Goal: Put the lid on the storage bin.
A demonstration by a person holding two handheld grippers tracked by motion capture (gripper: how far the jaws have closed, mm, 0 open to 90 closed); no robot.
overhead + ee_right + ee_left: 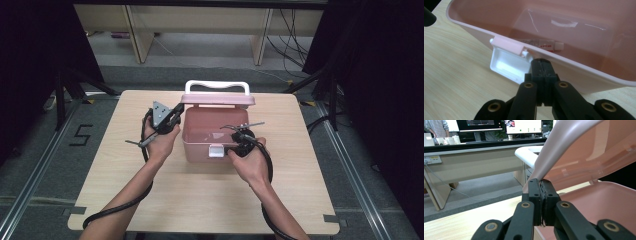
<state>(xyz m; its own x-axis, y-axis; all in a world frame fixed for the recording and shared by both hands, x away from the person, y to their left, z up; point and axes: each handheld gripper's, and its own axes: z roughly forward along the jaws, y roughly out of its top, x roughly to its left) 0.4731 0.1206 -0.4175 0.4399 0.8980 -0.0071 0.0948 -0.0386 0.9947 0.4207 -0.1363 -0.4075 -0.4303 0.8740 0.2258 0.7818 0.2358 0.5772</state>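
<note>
Two claws work at one pink plastic box (212, 137) standing open mid-way across the light wooden surface (200, 200). At the box's left edge, the left claw (541, 185) has its jaws pressed together against the edge of the raised pink lid (584, 152), beneath the white handle (527, 155). At the front wall, the right claw (541, 65) has its jaws together, tips just beside the white latch (507, 61). Inside lies a small white tube (541, 45).
</note>
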